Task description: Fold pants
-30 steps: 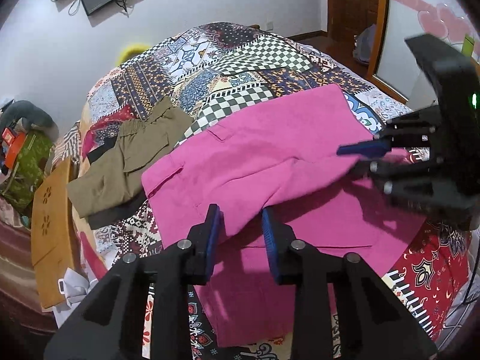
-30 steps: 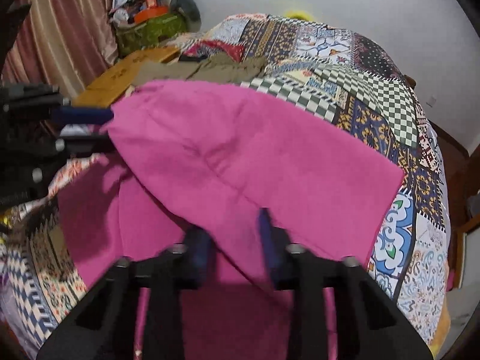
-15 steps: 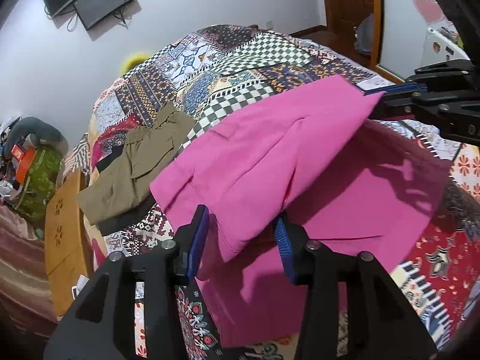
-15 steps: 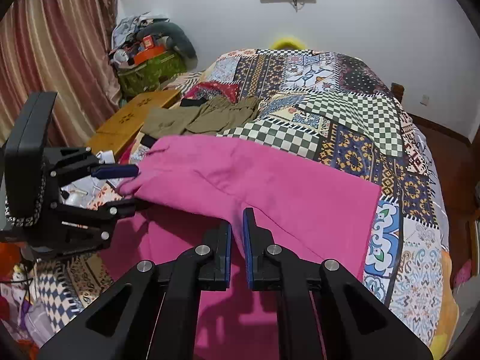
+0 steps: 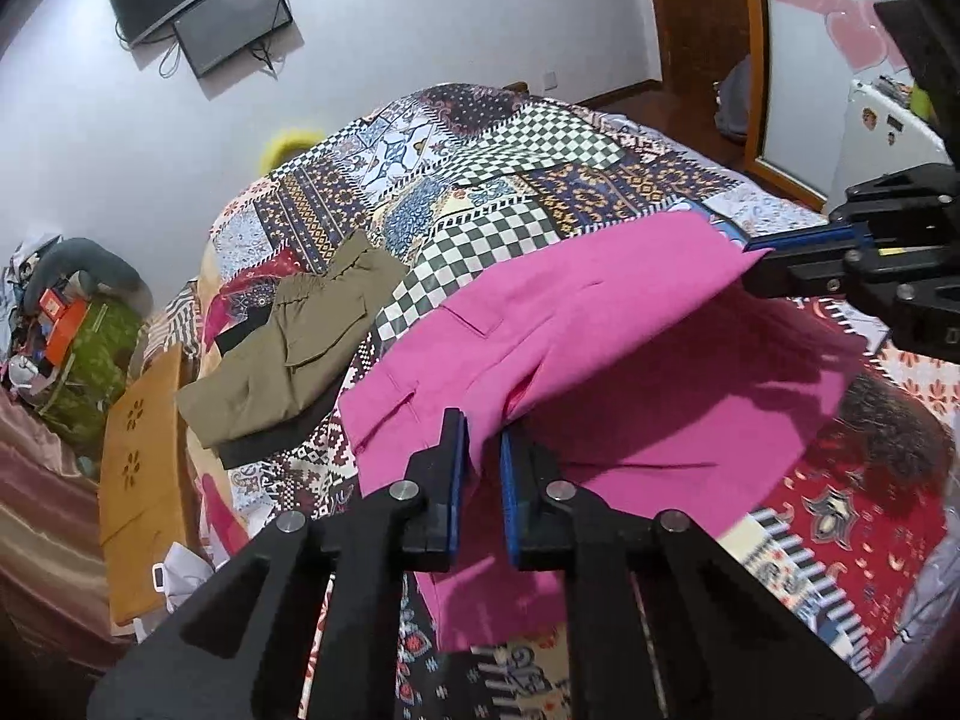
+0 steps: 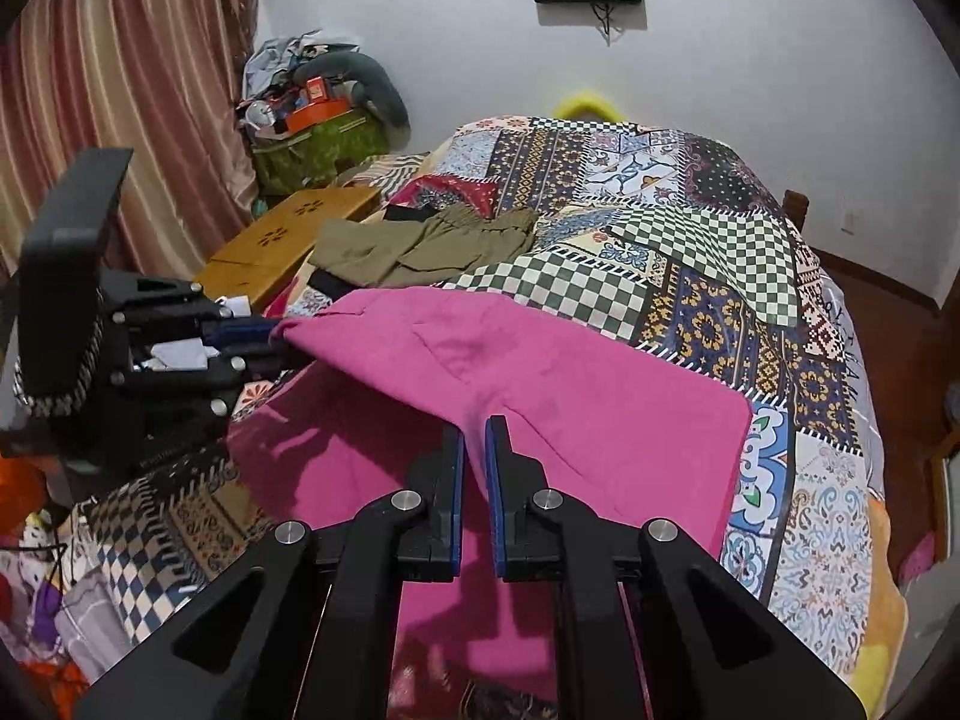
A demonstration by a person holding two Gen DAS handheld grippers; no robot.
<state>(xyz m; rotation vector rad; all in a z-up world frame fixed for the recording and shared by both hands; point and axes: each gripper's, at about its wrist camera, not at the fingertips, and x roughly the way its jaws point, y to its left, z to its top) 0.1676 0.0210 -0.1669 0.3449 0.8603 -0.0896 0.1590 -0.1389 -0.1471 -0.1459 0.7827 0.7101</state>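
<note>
Our left gripper (image 5: pixel 480 468) has its jaws clamped on one end of the lifted edge of the pink pants (image 5: pixel 570 324), and our right gripper (image 6: pixel 474 462) has its jaws pinched on the other end. Between them the raised layer arches over the lower half, which lies flat on the patchwork bedspread (image 6: pixel 708 276). We judge the fold only begun: the held edge is not yet laid down. Folded khaki shorts (image 5: pixel 300 354) lie nearby, apparently finished

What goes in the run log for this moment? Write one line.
left gripper: shut on pink pants | right gripper: shut on pink pants | edge lifted off patchwork bedspread
</note>
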